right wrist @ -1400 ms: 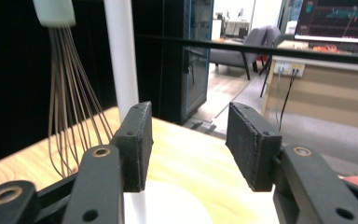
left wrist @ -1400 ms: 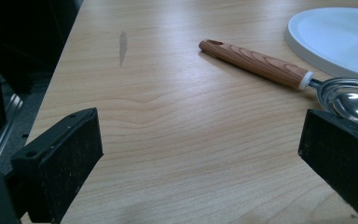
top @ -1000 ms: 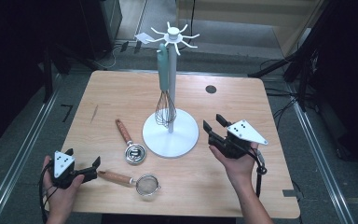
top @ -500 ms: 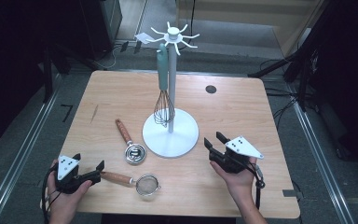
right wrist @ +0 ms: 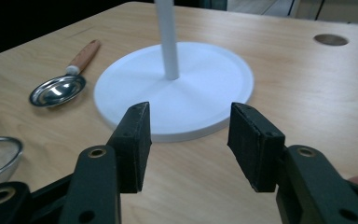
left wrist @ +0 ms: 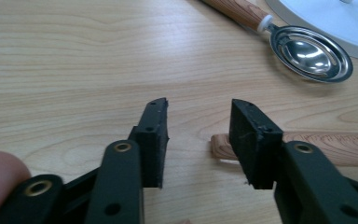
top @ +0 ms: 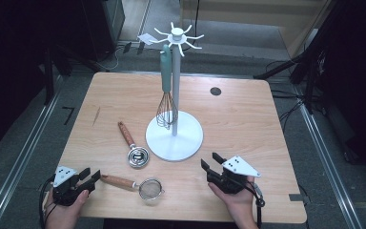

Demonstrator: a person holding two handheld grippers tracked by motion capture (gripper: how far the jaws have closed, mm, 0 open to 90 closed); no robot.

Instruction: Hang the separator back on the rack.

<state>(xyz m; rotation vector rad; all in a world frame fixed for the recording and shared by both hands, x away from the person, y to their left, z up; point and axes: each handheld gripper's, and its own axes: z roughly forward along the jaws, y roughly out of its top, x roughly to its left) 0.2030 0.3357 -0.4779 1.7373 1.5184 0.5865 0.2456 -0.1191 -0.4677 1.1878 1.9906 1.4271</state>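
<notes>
The strainer (top: 150,187) lay near the front left of the bench (top: 248,124), its wooden handle pointing left. The left hand-held gripper (top: 94,176) had just been closing, the handle's tip beside its right pad, not yet pinched. The right hand-held gripper (top: 210,163) hovered parted and empty near the stand's white base (top: 187,142).

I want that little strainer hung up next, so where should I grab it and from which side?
Grip the strainer's wooden handle, near its free end. It lies flat on the table, pointing at the left hand-held gripper, whose open jaws have just been closing beside that end. Come in low from the left, along the handle: it is straight and narrow, while the mesh bowl is round and thin.
</notes>
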